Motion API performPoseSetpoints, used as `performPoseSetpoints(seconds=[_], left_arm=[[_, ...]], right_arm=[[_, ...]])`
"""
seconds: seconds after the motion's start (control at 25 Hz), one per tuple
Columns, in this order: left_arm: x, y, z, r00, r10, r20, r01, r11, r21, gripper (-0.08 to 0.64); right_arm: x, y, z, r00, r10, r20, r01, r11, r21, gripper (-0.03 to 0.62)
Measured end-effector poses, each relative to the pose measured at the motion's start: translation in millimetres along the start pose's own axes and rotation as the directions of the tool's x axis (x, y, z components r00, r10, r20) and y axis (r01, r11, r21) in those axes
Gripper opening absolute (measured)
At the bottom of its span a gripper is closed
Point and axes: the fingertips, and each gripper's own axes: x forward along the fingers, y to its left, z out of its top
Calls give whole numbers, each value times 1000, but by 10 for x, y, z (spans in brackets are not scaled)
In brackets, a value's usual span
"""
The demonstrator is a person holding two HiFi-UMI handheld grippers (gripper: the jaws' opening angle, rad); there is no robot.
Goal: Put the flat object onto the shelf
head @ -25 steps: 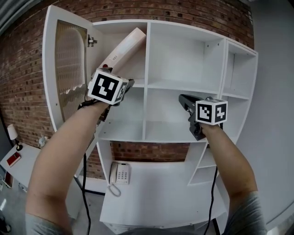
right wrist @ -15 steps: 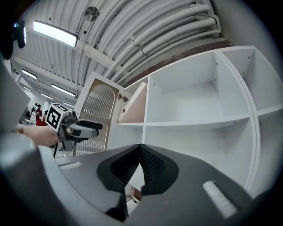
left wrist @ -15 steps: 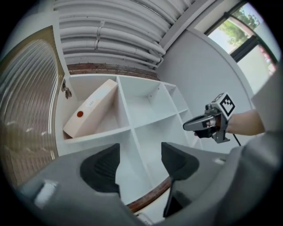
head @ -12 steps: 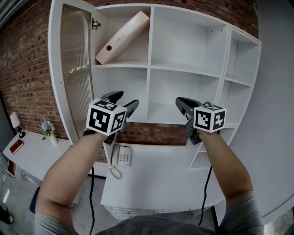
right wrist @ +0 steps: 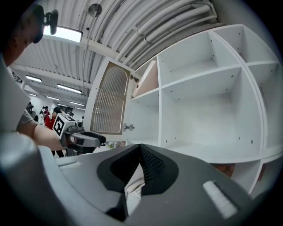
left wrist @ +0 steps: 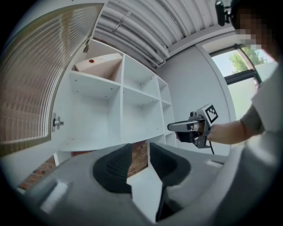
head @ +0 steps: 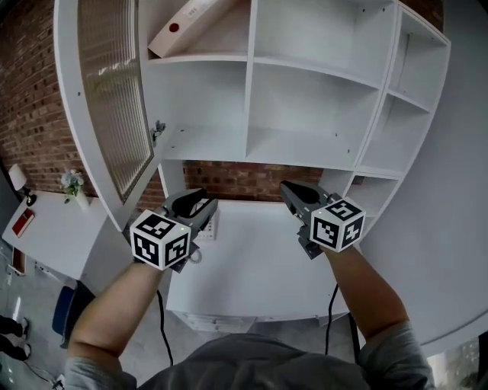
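High in the far-left compartment of the shelf (head: 249,99), the flat object (head: 187,23) already sits where the task wants it. It is well above both our grippers and well apart from them. It does not lie flat: its lower end rests on the compartment floor at the left and its long axis climbs to the right, toward the upright divider. The upper end runs out of the top of the head view, so we cannot tell what it leans on.

From our fingers it lies up and to the left. The left gripper (head: 200,204) is on its side of the shelf and is the nearer of the two. The right gripper (head: 288,190) would have to cross over the middle column. Both hang low over the white desk (head: 252,259), near us. The open door (head: 107,99) stands to the left of that compartment.

Our left gripper's jaws have just been closing and now stand a narrow gap apart, with nothing between them, only desk and brick showing through. Our right gripper's pads meet at the tips, holding nothing.

The object is a thin, pale pink-beige slab with a plain face and a small red dot near its low end. It also has a little white label with marks too small to read. We judge the placing done, unless it should be laid flat.
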Motion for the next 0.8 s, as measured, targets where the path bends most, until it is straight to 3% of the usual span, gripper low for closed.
performPoseSetpoints(seconds=[0.44,0.8], left_arm=[[-131,-196,-1231,998,-66,-24,62,986,-154,2],[-123,-485,-2031,991,-108,-79,86,967,-241,0]], right_arm=[[-46,329,-1218,996,31,-84,-26,998,60,11],[-205,483,-2123,988,41,-152,-16,986,163,9]])
